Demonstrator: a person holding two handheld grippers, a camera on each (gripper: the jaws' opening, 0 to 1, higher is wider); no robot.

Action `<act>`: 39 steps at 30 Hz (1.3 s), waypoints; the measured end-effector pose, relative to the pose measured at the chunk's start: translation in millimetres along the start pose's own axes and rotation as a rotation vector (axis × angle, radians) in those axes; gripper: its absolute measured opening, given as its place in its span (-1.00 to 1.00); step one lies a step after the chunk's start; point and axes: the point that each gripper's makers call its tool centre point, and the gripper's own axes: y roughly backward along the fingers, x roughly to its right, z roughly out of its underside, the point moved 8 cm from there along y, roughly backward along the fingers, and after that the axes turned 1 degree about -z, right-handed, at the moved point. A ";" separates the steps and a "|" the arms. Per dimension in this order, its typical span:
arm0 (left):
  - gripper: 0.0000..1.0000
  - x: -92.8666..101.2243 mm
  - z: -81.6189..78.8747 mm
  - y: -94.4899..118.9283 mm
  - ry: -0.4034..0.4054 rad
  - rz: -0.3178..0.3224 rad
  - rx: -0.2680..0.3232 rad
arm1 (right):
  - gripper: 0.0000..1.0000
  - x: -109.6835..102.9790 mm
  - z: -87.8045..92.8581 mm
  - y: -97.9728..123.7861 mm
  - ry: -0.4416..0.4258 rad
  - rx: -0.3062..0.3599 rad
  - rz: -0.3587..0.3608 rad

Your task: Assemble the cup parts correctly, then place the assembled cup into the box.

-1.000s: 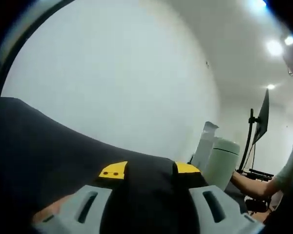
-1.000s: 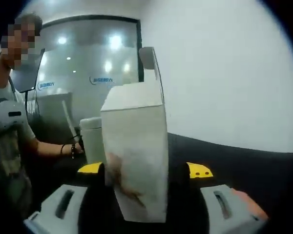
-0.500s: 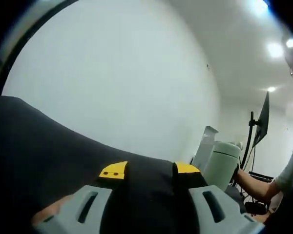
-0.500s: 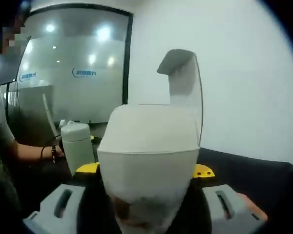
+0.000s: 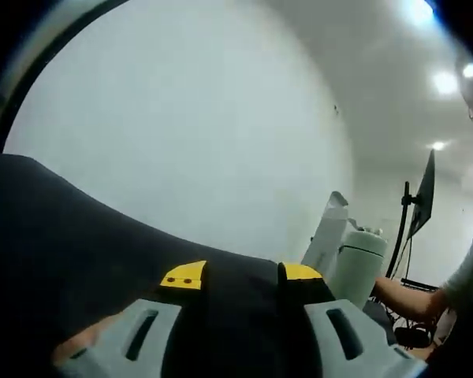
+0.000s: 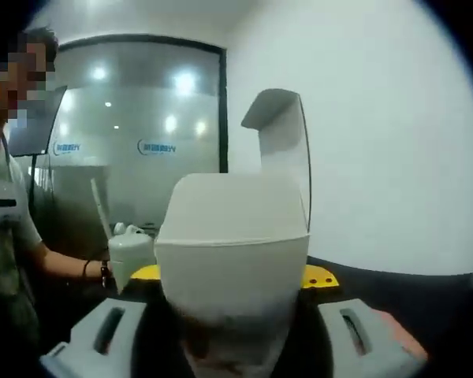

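- The right gripper is clamping a white cardboard box between its grey, yellow-tipped jaws, holding it upright with its lid flap standing open above.
- In the right gripper view, a pale green cylindrical cup is sitting just left of the box, partly hidden by it, and a person's hand is touching its far side.
- The left gripper is resting low over a black table surface; its jaws are standing apart with nothing between them.
- In the left gripper view, the same cup is standing at the right, touching or just beside the tilted box, with the person's forearm reaching toward it.
- A plain white wall is rising behind the table.
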 end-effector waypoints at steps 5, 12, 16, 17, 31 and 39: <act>-0.38 2.0 1.5 -0.1 -0.003 -0.001 -0.005 | 0.13 7.5 5.4 -31.6 0.009 -0.052 -0.127; -0.38 2.7 2.1 -0.2 -0.005 0.001 -0.008 | 0.14 5.9 21.2 -48.7 0.013 -0.073 -0.181; -0.38 1.3 1.4 -0.3 -0.004 0.002 -0.006 | 0.14 4.8 24.8 -50.4 0.013 -0.089 -0.186; -0.38 2.2 1.9 -0.5 -0.005 0.002 -0.007 | 0.14 5.2 24.9 -50.2 0.011 -0.095 -0.183; -0.36 7.4 2.2 0.7 -0.005 0.020 -0.001 | 0.41 7.8 -4.8 -9.7 -0.023 -0.077 -0.138; 0.11 64.4 -3.8 5.6 -0.109 0.346 -0.054 | 0.23 -18.2 9.8 50.1 -0.070 -0.019 0.008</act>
